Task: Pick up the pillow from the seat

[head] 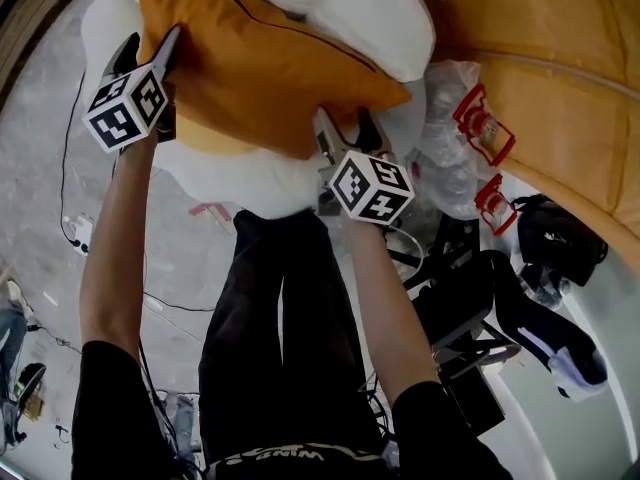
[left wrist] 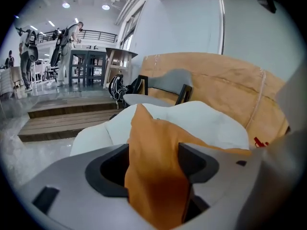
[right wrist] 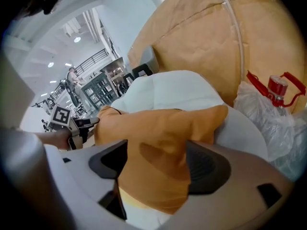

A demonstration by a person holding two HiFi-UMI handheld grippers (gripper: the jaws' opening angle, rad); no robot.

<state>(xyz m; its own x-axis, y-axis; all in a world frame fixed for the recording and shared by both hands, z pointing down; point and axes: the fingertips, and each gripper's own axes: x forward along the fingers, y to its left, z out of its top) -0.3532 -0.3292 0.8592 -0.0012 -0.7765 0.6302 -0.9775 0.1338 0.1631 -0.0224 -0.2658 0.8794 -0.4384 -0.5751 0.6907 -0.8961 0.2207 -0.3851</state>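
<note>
The orange pillow (head: 260, 68) lies on a white seat cushion (head: 365, 8) of a pale round seat (head: 250, 183). My left gripper (head: 168, 43) is at the pillow's left corner and my right gripper (head: 345, 128) is at its near right corner. In the left gripper view the jaws of my left gripper (left wrist: 156, 164) stand wide apart, with a fold of the pillow (left wrist: 158, 186) lying loose between them. In the right gripper view the right gripper (right wrist: 156, 162) is likewise wide open, and the pillow's corner (right wrist: 158, 128) bulges between its jaws.
A big tan padded backrest (head: 560, 58) curves behind the seat. Clear plastic bags holding red-handled bottles (head: 470, 128) lie to its right, with a black bag (head: 555, 233) and black gear (head: 460, 298) below. Cables (head: 70, 168) trail on the grey floor. People (left wrist: 67, 37) stand far off.
</note>
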